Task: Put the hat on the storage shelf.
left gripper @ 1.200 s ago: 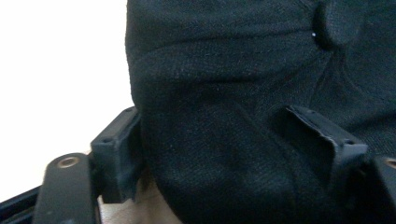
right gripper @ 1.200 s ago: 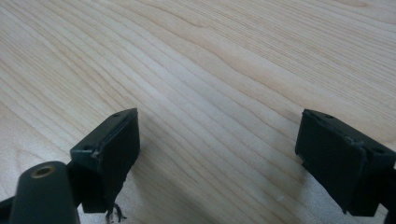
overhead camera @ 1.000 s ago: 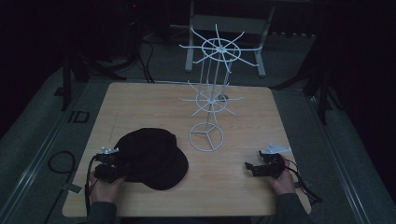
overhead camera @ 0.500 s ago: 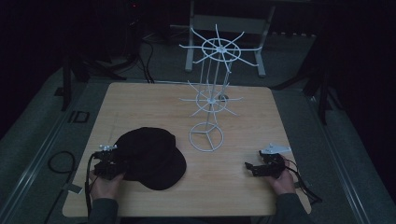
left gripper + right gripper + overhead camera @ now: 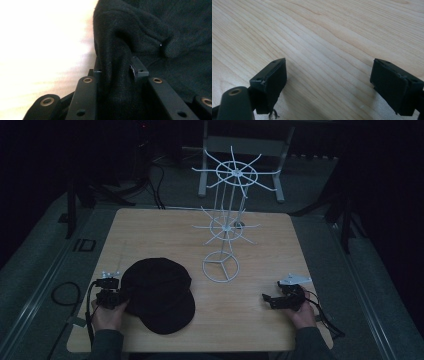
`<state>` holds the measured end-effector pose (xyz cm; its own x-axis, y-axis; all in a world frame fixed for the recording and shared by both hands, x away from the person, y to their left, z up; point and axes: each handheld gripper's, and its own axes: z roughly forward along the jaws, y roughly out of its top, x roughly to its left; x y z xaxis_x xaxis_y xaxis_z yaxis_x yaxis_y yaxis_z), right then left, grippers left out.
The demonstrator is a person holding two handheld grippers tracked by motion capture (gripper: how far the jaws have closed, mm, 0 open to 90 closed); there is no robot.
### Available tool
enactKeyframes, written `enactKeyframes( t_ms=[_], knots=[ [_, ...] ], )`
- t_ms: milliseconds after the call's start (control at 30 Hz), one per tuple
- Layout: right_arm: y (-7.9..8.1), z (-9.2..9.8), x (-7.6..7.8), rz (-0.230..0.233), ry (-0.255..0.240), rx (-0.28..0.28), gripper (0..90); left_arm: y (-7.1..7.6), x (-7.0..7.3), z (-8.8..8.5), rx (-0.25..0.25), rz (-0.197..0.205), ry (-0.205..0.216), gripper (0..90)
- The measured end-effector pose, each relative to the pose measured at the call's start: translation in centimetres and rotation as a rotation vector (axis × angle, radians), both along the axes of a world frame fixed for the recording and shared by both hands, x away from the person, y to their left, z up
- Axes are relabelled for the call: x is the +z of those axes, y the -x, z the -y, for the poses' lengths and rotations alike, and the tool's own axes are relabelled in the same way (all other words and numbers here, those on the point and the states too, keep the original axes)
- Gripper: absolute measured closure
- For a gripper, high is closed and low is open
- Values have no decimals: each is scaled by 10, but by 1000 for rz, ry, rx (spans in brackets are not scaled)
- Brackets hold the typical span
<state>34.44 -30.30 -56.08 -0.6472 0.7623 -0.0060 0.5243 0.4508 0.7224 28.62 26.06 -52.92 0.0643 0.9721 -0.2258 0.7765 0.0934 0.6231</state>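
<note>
A black cap (image 5: 159,292) lies on the near left of the wooden table (image 5: 150,230). My left gripper (image 5: 121,296) sits at the cap's left edge. In the left gripper view a fold of the cap's fabric (image 5: 150,37) is pinched between the jaws of the left gripper (image 5: 117,72), which have just been closing on it. My right gripper (image 5: 266,299) rests low on the near right of the table, pointing left. In its own view the right gripper (image 5: 329,77) stands open over bare wood, with nothing between its fingers.
A white wire display rack (image 5: 227,227), with a ring base and two tiers of spokes, stands at the table's middle, right of the cap. Cables trail from both grippers. The floor around the table is dark.
The left gripper has shifted slightly at the cap's left edge, and the cap's outline there has pulled in a little. The right hand has kept still.
</note>
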Motion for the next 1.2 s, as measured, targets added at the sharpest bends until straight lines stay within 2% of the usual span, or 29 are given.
enactKeyframes(
  t_ms=[133,200,567,900,1200],
  knots=[
    [0,0,0,0,0,0,136,0,14,-2,-8,60,17,737],
    [0,0,0,0,0,0,137,0,20,-2,-14,88,11,741],
    [0,0,0,0,0,0,137,-1,48,2,-64,184,-11,747],
    [0,0,0,0,0,0,137,-3,65,1,-72,238,-30,747],
    [0,0,0,-2,0,-1,137,-4,78,-2,-91,278,-24,747]
  ],
)
